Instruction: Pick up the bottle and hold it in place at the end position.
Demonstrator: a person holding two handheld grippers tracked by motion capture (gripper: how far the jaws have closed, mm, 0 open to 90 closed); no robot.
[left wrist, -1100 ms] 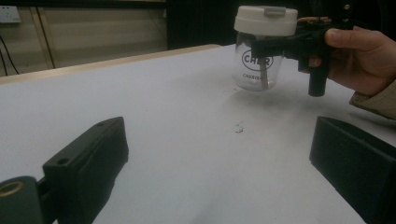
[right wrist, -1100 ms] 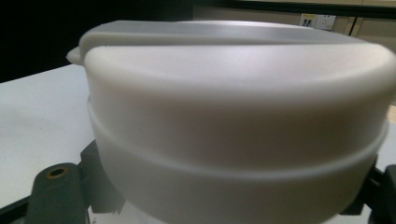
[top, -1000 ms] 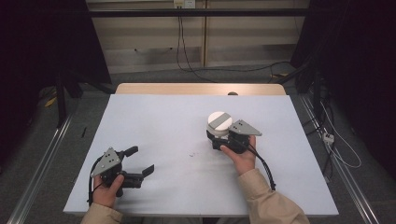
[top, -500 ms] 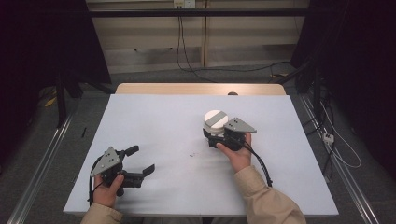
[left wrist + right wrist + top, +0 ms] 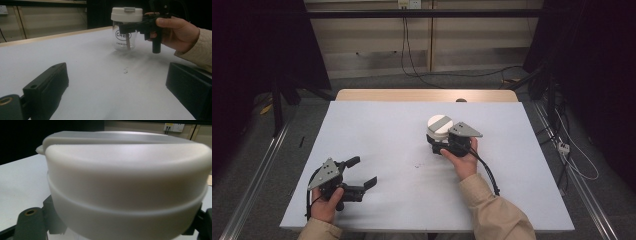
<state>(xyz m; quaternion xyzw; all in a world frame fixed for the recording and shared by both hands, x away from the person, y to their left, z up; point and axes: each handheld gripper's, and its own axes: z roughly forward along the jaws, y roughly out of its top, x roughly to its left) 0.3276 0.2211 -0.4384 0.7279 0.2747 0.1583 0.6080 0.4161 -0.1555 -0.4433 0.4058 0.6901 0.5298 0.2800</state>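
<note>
A clear jar (image 5: 439, 131) with a white lid (image 5: 440, 122) and dark lettering stands right of the table's middle. My right gripper (image 5: 435, 142) is shut on the jar just under the lid, and its jaws press the glass on both sides. The left gripper view has the jar (image 5: 126, 37) at upper right, with the right gripper (image 5: 132, 26) and a hand around it. The lid (image 5: 127, 175) sits very close in the right gripper view. My left gripper (image 5: 363, 171) rests at the near left of the table, open with nothing between its fingers (image 5: 47, 85).
The white table (image 5: 382, 130) has a wooden far edge (image 5: 422, 95). A small dark speck (image 5: 125, 71) lies on the surface between the grippers. Cables hang behind the table and trail along the floor at the right.
The right gripper and the jar have shifted slightly left and away from the person. The left gripper has stayed put.
</note>
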